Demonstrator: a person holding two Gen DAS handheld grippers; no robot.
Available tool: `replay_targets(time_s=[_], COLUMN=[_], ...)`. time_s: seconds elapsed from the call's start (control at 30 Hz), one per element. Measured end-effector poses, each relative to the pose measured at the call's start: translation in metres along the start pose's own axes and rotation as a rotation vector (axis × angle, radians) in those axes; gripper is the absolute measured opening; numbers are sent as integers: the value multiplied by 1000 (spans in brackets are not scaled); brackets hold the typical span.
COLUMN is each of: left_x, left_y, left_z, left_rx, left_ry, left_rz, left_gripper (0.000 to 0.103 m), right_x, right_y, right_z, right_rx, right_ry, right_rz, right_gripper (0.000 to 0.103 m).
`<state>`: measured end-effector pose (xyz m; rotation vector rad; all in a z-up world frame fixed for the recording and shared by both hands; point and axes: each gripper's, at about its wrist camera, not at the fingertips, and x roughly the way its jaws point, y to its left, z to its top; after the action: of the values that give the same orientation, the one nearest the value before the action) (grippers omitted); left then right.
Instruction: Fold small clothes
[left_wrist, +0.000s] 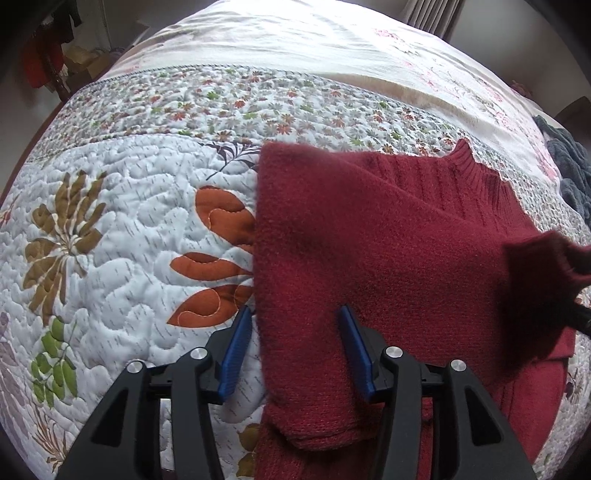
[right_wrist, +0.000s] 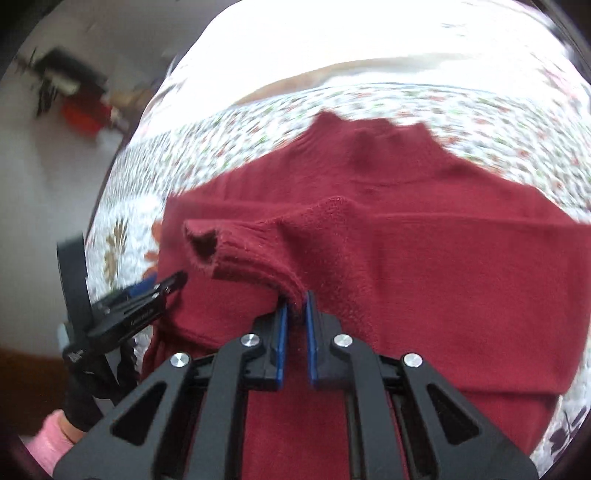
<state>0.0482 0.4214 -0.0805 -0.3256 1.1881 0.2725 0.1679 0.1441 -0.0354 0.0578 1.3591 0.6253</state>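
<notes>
A: Fingers (right_wrist: 282, 325) of the right gripper (right_wrist: 295, 314) are clamped on the sweater sleeve (right_wrist: 258, 243); left gripper (left_wrist: 295, 325) is spread wide, nothing held.

B: Red sweater (left_wrist: 369, 240) is laid flat on the quilt (left_wrist: 110, 221). Sleeve should be carried straight across the body, cuff kept level, then released.

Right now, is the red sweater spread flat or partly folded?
Partly folded. The red sweater lies on the quilt with its left side turned in, while the right gripper holds a sleeve over its body.
</notes>
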Motion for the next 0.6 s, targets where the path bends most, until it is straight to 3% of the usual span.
replay_targets(time_s=[0.2, 0.33, 0.53, 0.6], left_x=[2, 3, -2, -8], left_y=[-2, -4, -4, -4], left_z=[0, 0, 3, 4], left_rx=[7, 14, 18, 12], left_ry=[-5, -9, -5, -11], left_rz=[20, 38, 44, 53], left_gripper=[52, 53, 54, 54], right_x=[-18, -18, -18, -28], right_y=[-54, -93, -140, -148], right_z=[-9, -23, -54, -58], right_rx=[142, 223, 350, 364], right_ry=[-48, -34, -19, -43], right_rz=[-44, -95, -103, -95], right_gripper=[8, 9, 24, 35])
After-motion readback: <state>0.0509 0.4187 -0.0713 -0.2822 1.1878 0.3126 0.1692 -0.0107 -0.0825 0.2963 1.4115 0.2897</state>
